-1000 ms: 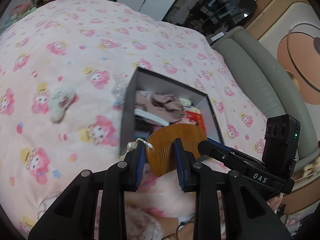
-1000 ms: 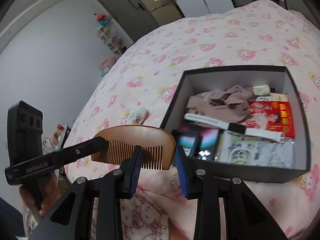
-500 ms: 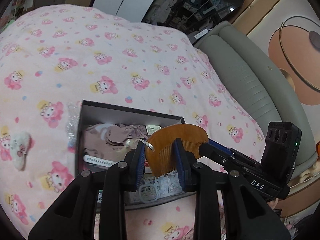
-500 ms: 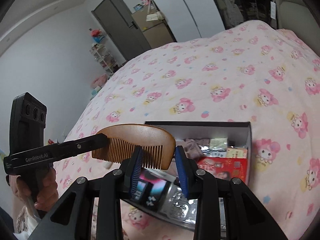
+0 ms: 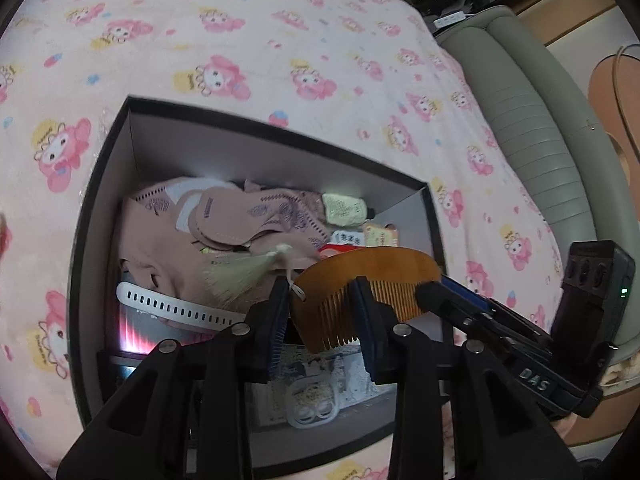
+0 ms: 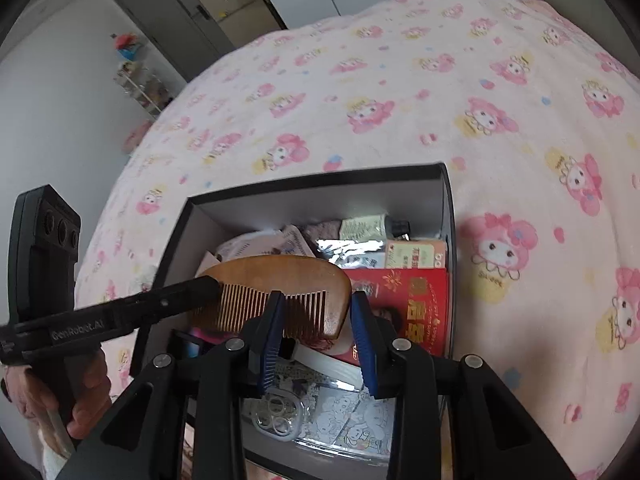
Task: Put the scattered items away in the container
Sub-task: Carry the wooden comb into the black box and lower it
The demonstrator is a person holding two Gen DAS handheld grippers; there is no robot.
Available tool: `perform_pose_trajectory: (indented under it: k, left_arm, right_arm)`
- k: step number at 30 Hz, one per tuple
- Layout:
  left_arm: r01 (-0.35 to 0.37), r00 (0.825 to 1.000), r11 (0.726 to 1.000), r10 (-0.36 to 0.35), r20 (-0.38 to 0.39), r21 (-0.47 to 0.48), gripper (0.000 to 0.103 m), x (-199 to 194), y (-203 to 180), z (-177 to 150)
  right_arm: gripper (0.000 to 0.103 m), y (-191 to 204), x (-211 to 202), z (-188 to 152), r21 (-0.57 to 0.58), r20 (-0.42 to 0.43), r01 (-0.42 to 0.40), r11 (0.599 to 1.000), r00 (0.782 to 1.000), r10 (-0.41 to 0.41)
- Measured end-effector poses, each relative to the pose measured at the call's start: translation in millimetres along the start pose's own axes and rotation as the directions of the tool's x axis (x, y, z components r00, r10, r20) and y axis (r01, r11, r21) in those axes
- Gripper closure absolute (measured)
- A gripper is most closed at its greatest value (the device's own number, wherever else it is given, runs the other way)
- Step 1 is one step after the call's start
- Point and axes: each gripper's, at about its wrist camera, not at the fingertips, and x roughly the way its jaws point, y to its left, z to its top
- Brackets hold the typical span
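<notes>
A brown wooden comb hangs over the open black box, carried at both ends. My left gripper holds the end with the cream tassel, which streams out to the left. My right gripper holds the other end. Both pairs of jaws are opening, and the comb still sits between the blue pads without having dropped. The right gripper's finger shows in the left wrist view. The left gripper's finger shows in the right wrist view.
The box rests on a pink cartoon-print blanket and holds pink masks, a white watch strap, a red packet and a clear plastic piece. A padded grey headboard runs along the right. A hand grips the left tool.
Both grippers carried the comb from the box's near side to above its inside and lower, so the box fills more of each view. The tassel has swung out to the left.
</notes>
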Motion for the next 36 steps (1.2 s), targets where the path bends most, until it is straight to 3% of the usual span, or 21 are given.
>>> perform_pose_trajectory:
  k: [10, 19, 24, 31, 36]
  left_arm:
    - [-0.031, 0.999, 0.999, 0.03, -0.045, -0.01, 0.072, 25, 12, -6]
    - [-0.113, 0.988, 0.993, 0.116, -0.099, 0.041, 0.07, 46, 9, -9]
    - [-0.174, 0.978, 0.981, 0.182, -0.099, 0.079, 0.071, 50, 8, -14]
    - [-0.182, 0.975, 0.98, 0.19, -0.118, 0.076, 0.068, 47, 17, -18]
    - [-0.179, 0.984, 0.982, 0.179, 0.002, 0.059, 0.068, 19, 14, -23]
  right_arm:
    - [0.072, 0, 29, 1, -0.031, -0.057, 0.09, 0.995, 0.994, -0.092]
    - [0.071, 9, 47, -7, -0.113, -0.068, 0.221, 0.969, 0.971, -0.229]
    - [0.072, 10, 56, -11, -0.125, -0.094, 0.229, 0.965, 0.966, -0.242]
    - [0.072, 12, 63, -15, -0.145, -0.118, 0.247, 0.958, 0.957, -0.265]
    - [0.072, 18, 37, -12, -0.117, 0.003, 0.244, 0.963, 0.969, -0.246]
